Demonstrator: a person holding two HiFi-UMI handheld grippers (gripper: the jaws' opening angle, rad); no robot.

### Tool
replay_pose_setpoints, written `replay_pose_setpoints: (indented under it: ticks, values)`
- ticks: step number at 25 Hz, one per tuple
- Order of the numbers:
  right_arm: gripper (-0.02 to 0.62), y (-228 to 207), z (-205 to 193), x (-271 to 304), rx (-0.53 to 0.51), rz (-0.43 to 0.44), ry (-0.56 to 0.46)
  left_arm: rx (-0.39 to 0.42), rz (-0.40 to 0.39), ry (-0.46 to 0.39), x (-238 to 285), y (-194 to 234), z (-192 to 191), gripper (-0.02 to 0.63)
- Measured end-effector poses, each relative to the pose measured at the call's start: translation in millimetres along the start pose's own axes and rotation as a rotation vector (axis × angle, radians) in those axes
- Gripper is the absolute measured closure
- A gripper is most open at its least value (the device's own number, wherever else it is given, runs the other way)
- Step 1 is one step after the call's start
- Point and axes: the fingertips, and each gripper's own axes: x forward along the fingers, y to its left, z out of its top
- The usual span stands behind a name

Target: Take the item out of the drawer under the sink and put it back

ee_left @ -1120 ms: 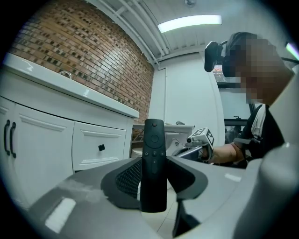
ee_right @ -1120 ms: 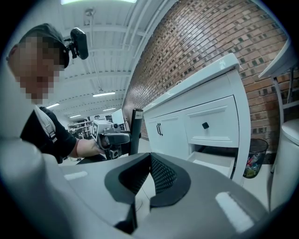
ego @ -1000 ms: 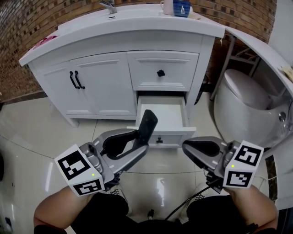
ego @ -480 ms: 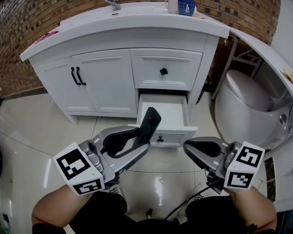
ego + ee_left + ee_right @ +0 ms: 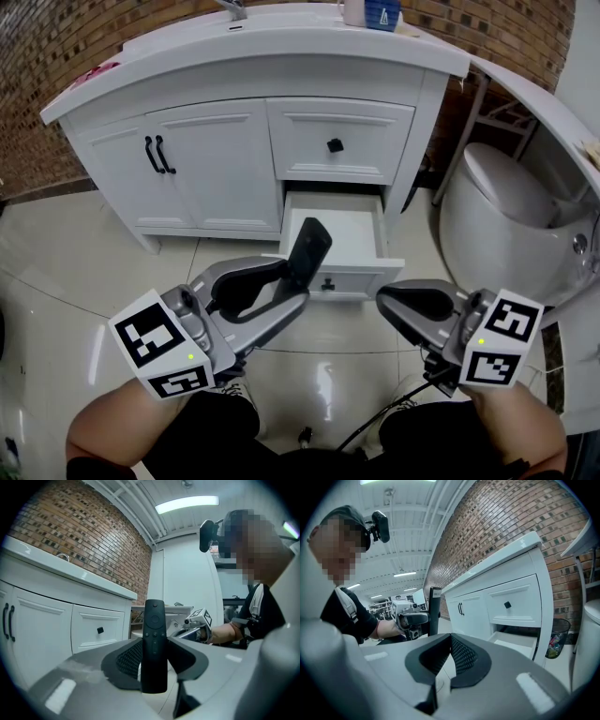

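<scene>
Nearest, the person's bare forearms hold both tools over the glossy tiled floor [image 5: 94, 272]. The left tool [image 5: 292, 281] pinches a black remote [image 5: 309, 246] by its lower end, one jaw on each side, so the remote stands nearly upright with its button end up, above the floor just in front of the open drawer [image 5: 352, 281]. The right tool [image 5: 386, 298] is level with it and well apart to the right, its jaws pressed together with nothing between them. Beyond the tools, the low drawer stands pulled out of the white cabinet [image 5: 216, 169], its pale inside showing. Above it is a shut drawer with a black knob [image 5: 334, 145], and to the left are two doors with black handles [image 5: 155, 157]. A white toilet [image 5: 506, 216] stands to the right of the cabinet, and a brick wall [image 5: 56, 37] runs behind.
</scene>
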Motion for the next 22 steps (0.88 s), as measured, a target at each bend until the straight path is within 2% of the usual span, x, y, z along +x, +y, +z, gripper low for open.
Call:
replay_pose_setpoints:
  ticks: [15,22]
  values:
    - [0.588,0,1,-2,-0.002,0.009,-0.009,-0.008,0.027,0.003,-1,5,-2,0.439]
    - [0.588,1,1,-2,0.002,0.011,-0.013,-0.018,0.062,0.006,-2,14,1,0.439]
